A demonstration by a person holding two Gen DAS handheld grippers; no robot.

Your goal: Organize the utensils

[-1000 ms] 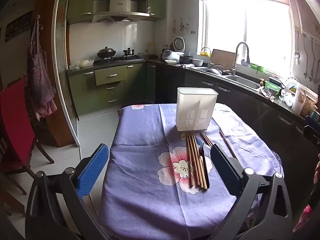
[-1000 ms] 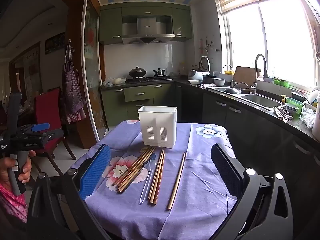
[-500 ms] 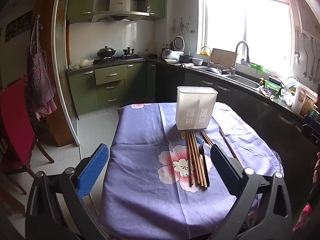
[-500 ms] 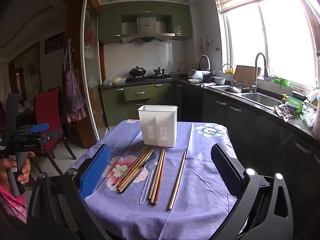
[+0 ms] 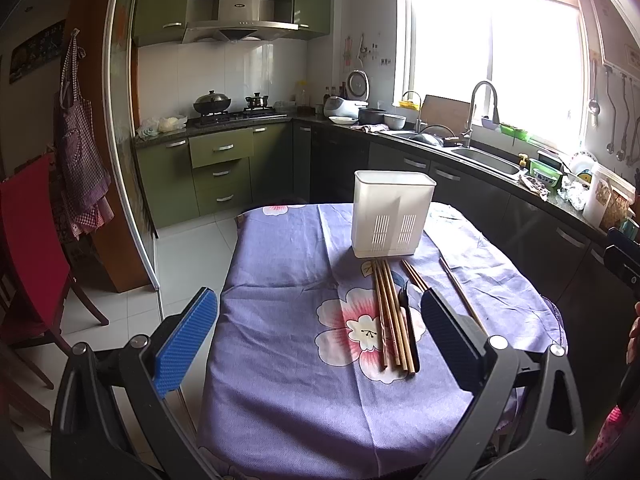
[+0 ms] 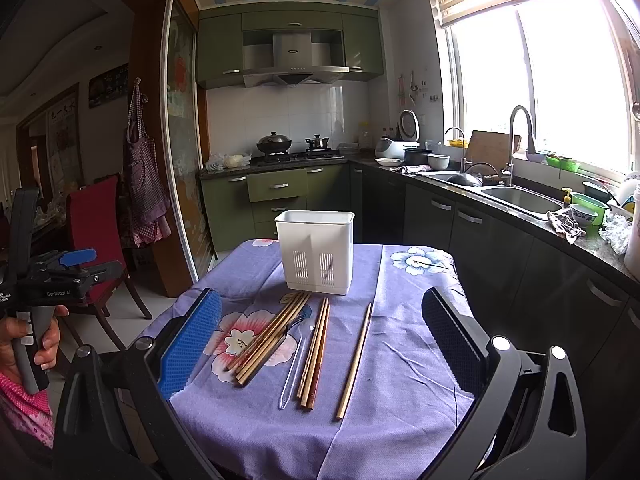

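A white slotted utensil holder [image 5: 393, 213] [image 6: 318, 251] stands upright at the far side of a table with a purple floral cloth [image 5: 288, 276] [image 6: 400, 364]. In front of it lie several wooden chopsticks [image 5: 389, 312] [image 6: 272, 334], a black utensil [image 5: 409, 326], a clear plastic fork [image 6: 294, 364], a second chopstick group [image 6: 316, 354] and a single chopstick [image 6: 356, 358]. My left gripper [image 5: 318, 322] hovers open over the near table edge, holding nothing. My right gripper [image 6: 322, 324] is likewise open and empty, short of the chopsticks. In the right wrist view a hand holds the left gripper [image 6: 66, 270] at the left.
A red chair [image 5: 30, 240] [image 6: 94, 232] stands left of the table. Dark counter cabinets with a sink [image 6: 520, 198] run along the right, a stove [image 5: 236, 114] at the back. White floor tiles [image 5: 192, 256] lie between table and green cabinets.
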